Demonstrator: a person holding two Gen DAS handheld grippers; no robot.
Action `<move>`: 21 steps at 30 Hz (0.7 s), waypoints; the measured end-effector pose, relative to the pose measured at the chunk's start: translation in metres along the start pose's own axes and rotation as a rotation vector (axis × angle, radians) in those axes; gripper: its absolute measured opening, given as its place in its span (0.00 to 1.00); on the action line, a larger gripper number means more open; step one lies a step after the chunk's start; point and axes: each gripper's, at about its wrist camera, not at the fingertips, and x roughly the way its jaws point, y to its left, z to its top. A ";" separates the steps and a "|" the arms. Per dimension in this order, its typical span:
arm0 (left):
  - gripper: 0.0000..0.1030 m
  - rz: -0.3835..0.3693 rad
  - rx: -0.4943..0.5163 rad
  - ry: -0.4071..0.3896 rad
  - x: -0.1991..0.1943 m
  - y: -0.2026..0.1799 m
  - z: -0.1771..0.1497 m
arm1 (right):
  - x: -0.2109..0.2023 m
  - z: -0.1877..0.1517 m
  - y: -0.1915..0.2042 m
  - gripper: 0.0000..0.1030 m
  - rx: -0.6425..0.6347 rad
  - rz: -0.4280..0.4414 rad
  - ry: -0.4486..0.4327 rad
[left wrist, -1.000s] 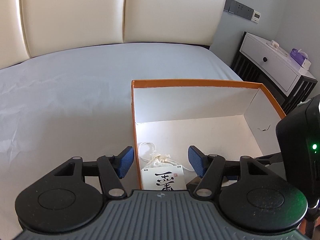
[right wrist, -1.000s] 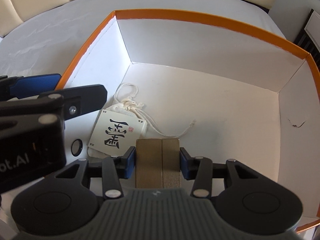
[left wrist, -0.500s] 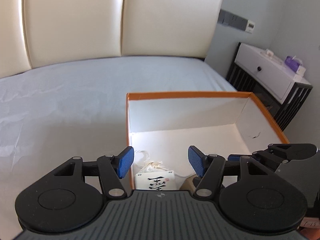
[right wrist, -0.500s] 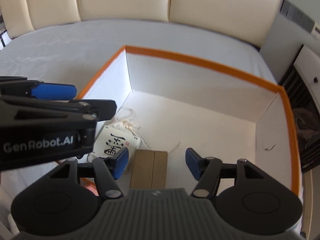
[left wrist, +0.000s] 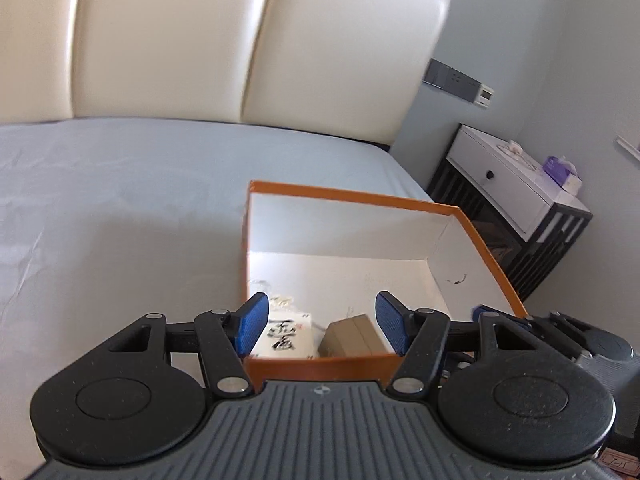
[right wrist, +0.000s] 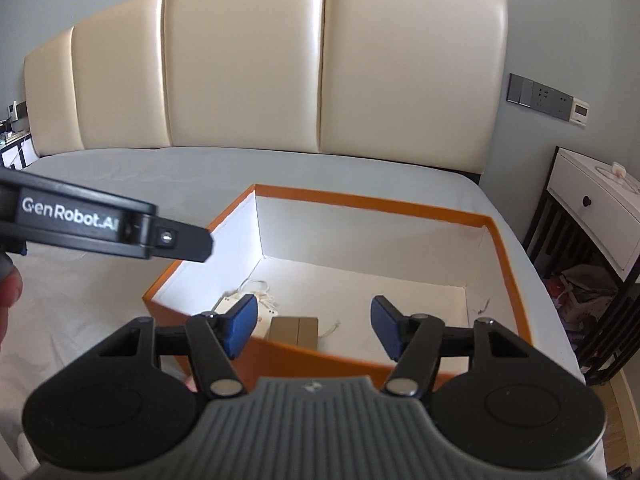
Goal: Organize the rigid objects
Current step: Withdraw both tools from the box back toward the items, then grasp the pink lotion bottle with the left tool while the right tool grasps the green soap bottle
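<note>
An orange box (left wrist: 476, 236) (right wrist: 508, 256) with white inner walls sits on the grey bed. On its floor near the front wall lie a tan rectangular block (left wrist: 352, 334) (right wrist: 295, 330) and a white pouch with black characters and a cord (left wrist: 285, 334) (right wrist: 264, 312). My left gripper (left wrist: 318, 326) hovers open above the box's front left corner, nothing between its fingers. My right gripper (right wrist: 314, 326) stands open above and behind the front wall, apart from the block. The left gripper's body (right wrist: 100, 224) crosses the right wrist view at the left.
A cream padded headboard (right wrist: 320, 64) backs the bed (left wrist: 120, 200). A black-and-white nightstand (left wrist: 516, 200) (right wrist: 592, 216) stands to the right of the bed, with small items on top. A fingertip (right wrist: 8, 284) shows at the left edge.
My right gripper let go of the tan block, opened, then rose and drew back out of the box. The left gripper also lifted and backed away; the block lies on the box floor.
</note>
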 end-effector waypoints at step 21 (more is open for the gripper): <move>0.69 0.017 -0.015 0.257 0.048 0.008 -0.073 | 0.024 -0.072 0.007 0.38 0.045 0.061 0.268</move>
